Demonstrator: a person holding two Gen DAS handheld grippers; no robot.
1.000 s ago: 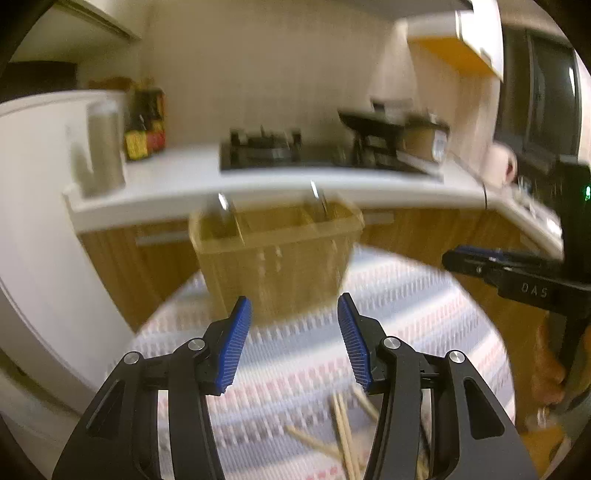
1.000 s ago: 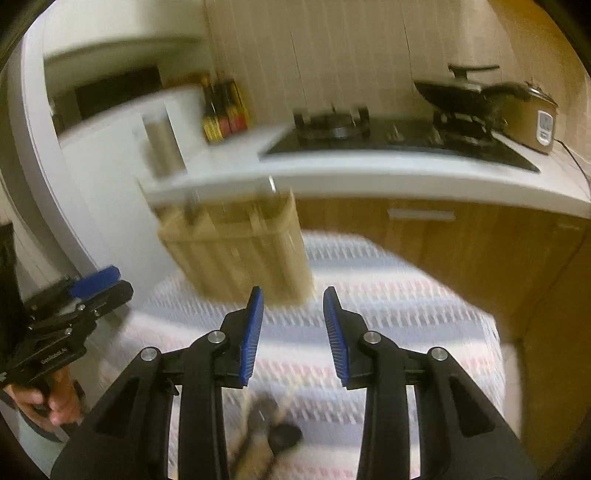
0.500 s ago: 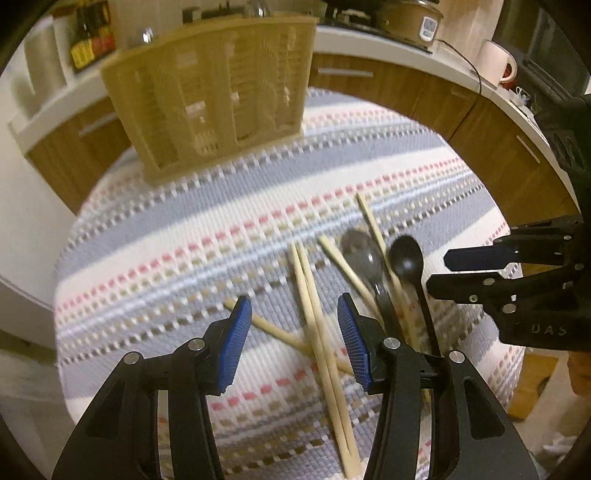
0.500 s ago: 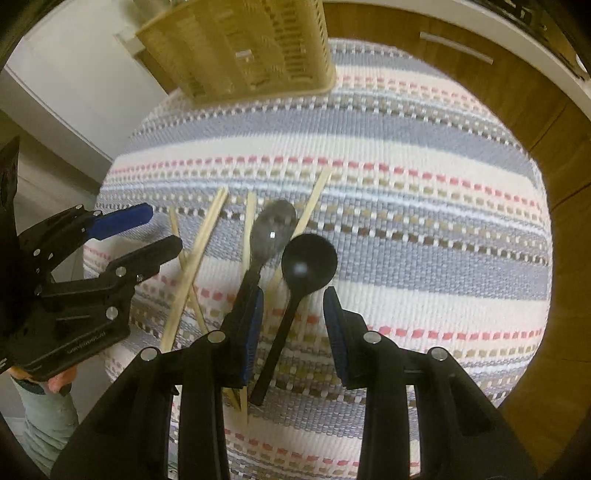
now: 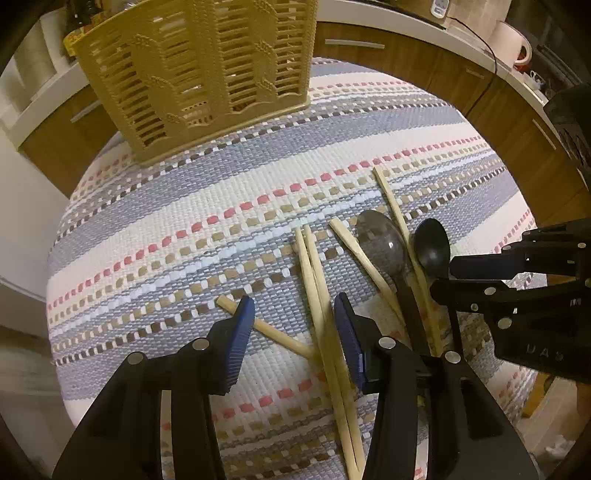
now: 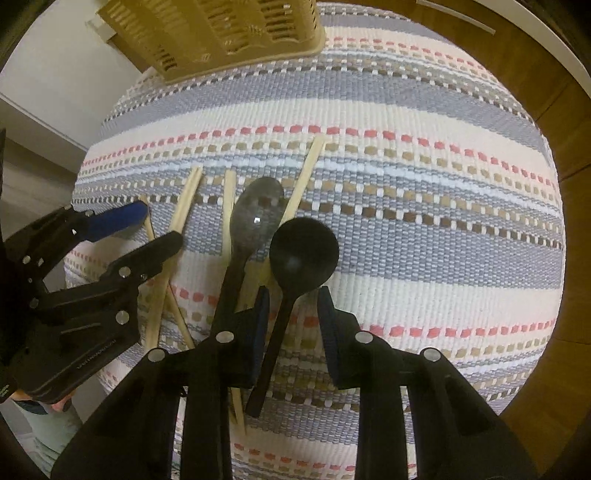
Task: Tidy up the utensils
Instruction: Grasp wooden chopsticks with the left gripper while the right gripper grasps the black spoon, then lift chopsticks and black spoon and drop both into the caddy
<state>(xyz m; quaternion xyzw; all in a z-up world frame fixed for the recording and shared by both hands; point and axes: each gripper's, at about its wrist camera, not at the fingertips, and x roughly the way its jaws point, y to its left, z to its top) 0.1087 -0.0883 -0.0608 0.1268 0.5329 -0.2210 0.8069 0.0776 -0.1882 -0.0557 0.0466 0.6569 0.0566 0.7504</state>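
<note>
A tan slatted utensil basket (image 5: 199, 70) stands at the far edge of a striped woven cloth (image 5: 184, 221); it also shows in the right wrist view (image 6: 221, 33). Several wooden chopsticks (image 5: 317, 288), a grey spoon (image 5: 380, 243) and a black spoon (image 5: 432, 251) lie loose on the cloth. My left gripper (image 5: 293, 328) is open just above a chopstick pair. My right gripper (image 6: 291, 317) is open with the black spoon's (image 6: 303, 251) handle between its jaws; the grey spoon (image 6: 255, 218) lies just left of it. The right gripper also shows in the left wrist view (image 5: 480, 275), the left gripper in the right wrist view (image 6: 155, 229).
The cloth covers a small round table. Wooden cabinet fronts (image 5: 406, 62) and a white counter edge (image 5: 461, 40) curve behind it. A white wall or appliance side (image 5: 22, 206) stands to the left. The right part of the cloth (image 6: 443, 221) holds no utensils.
Both cameras tilted down from the kitchen counter to the table and descended. Both open grippers now sit low over the utensils, the right one around the black spoon's handle.
</note>
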